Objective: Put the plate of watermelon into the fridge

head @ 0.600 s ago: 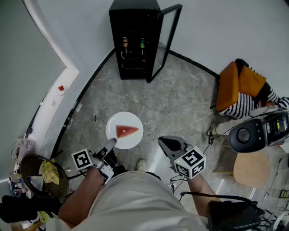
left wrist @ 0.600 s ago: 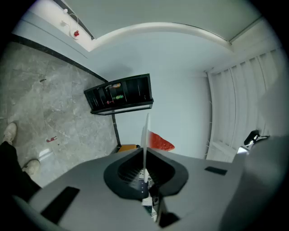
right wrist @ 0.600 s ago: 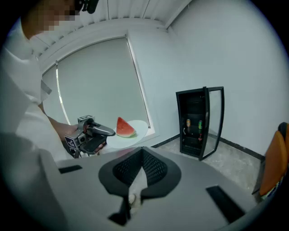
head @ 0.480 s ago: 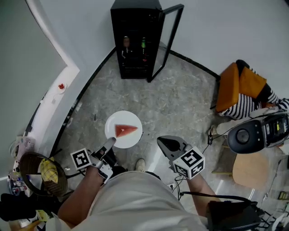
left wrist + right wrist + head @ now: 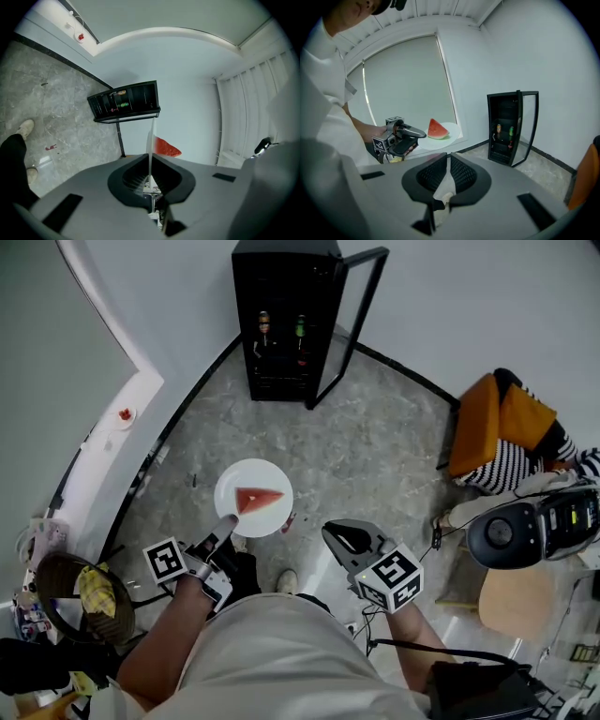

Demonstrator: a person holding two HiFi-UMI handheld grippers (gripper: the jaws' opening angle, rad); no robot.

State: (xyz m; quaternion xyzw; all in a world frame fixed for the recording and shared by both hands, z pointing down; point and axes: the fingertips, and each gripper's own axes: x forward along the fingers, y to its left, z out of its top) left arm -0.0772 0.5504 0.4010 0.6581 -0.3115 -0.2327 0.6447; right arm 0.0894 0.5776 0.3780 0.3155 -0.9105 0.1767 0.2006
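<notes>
left gripper (image 5: 225,523) pinching the white plate (image 5: 246,476) by its rim, watermelon slice (image 5: 258,498) sitting on it, right gripper (image 5: 343,538) clamped shut and empty, black fridge (image 5: 281,334) ahead with door open

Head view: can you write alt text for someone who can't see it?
From above, a person's left gripper holds a white plate with a watermelon wedge by its rim, above a grey floor. Ahead stands a small black fridge, door open; the right gripper is shut, apart from the plate.
</notes>
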